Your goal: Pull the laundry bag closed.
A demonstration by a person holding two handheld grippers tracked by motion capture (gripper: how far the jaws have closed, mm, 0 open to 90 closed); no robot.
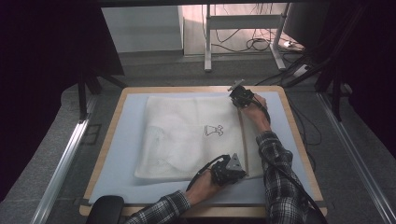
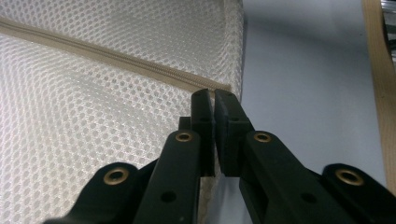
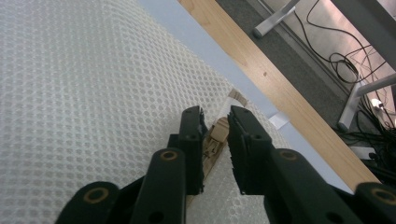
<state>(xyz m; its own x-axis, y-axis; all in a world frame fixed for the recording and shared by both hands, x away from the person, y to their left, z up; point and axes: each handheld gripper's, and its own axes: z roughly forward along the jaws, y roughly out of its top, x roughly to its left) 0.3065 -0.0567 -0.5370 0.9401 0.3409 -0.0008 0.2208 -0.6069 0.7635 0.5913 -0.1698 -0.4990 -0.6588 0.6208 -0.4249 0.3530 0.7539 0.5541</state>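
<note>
A white mesh bag [image 1: 187,135] lies flat on the blue mat [image 1: 126,140], with a small black print [image 1: 212,130] on it. A beige zipper [image 2: 116,58] runs along its right side. My left gripper [image 1: 243,173] [image 2: 214,100] rests at the bag's near right corner, at the zipper's end, jaws shut to a thin slit; I cannot tell whether cloth is pinched. My right gripper [image 1: 237,101] [image 3: 215,116] is at the far right corner. Its jaws stand a little apart, with the beige zipper pull [image 3: 218,133] between them and unpressed.
The mat covers a wooden table whose edge [image 3: 261,70] runs just beyond the bag's far corner. Bare mat [image 2: 303,93] lies right of the bag. A desk frame with cables [image 1: 252,42] stands on the floor behind the table.
</note>
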